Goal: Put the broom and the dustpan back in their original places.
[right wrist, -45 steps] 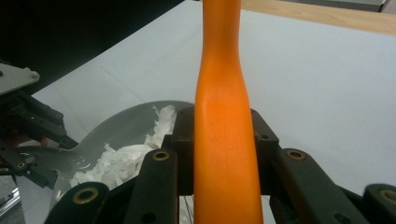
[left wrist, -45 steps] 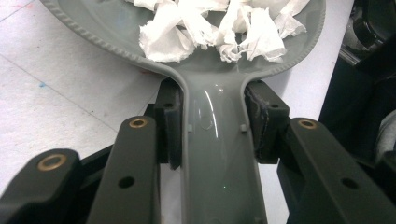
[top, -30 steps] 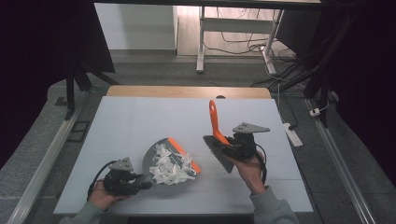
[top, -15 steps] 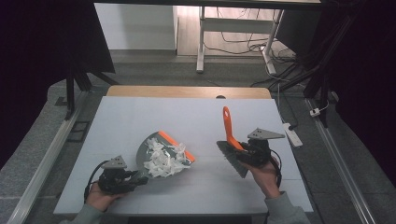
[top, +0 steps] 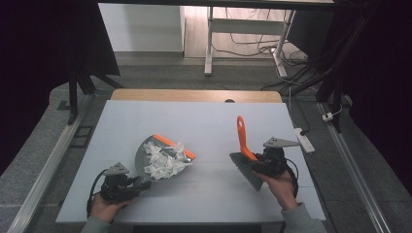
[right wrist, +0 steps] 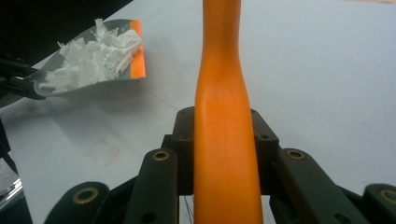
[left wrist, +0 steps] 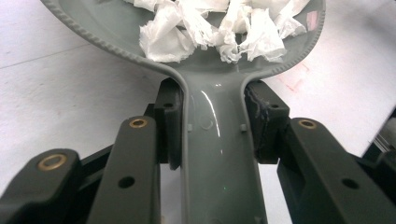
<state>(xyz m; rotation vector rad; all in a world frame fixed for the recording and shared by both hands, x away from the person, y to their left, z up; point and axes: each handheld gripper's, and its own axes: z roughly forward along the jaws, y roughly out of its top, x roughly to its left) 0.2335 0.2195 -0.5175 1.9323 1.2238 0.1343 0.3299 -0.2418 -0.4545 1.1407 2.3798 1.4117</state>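
Note:
A grey dustpan [top: 142, 156] with an orange lip carries a heap of white paper scraps [top: 165, 160] at the front left of the white table [top: 204, 121]. My left gripper [top: 142, 183] is shut on the dustpan's handle [left wrist: 215, 144], both pads pressed against its sides, with the paper scraps [left wrist: 219, 23] just ahead. At the front right, my right gripper [top: 253, 162] is shut on the orange handle of a brush [top: 241, 136], grey bristles pointing toward me. In the right gripper view the brush handle [right wrist: 223, 84] runs up between the jaws, and the dustpan [right wrist: 136, 70] hangs tilted, lip off the table.
A wooden strip [top: 194, 95] runs along the table's far edge. A white power strip [top: 304, 139] lies at the right edge. Metal rails flank the table, and a desk frame [top: 209, 43] with cables stands beyond it.
My right gripper has carried the brush to the right, away from the dustpan, and a little lower. The dustpan has shifted slightly left with my left gripper.

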